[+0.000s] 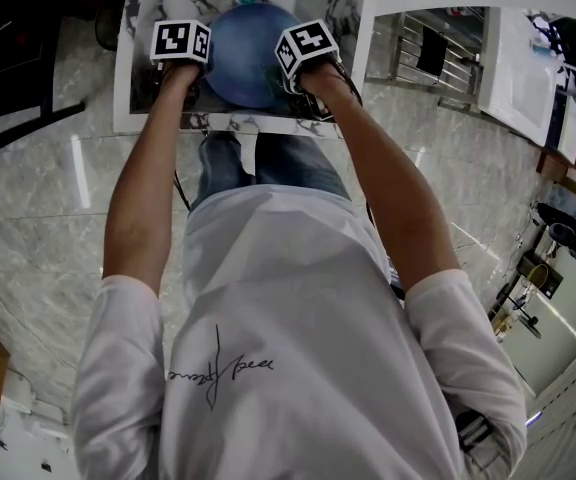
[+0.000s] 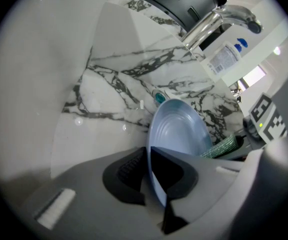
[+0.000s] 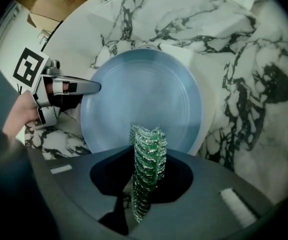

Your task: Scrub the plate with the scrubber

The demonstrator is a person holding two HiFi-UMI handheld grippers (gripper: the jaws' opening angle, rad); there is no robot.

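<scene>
Plate (image 3: 141, 99) tilted over the sink (image 3: 244, 84), rim clamped in our left hand-held gripper (image 2: 148, 159), while our right hand-held gripper (image 3: 146, 154) pinches the green scrubber (image 3: 145, 184) by the plate's edge; we judge scrubbing is at hand, the next move calling for pressing the scrubber against the face and rubbing.

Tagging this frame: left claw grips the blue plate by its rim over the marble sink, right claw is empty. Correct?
No. The right claw isn't empty: the right gripper view shows it shut on a green mesh scrubber. The rest stands: the left claw grips the blue plate by its rim over the marble sink.
</scene>
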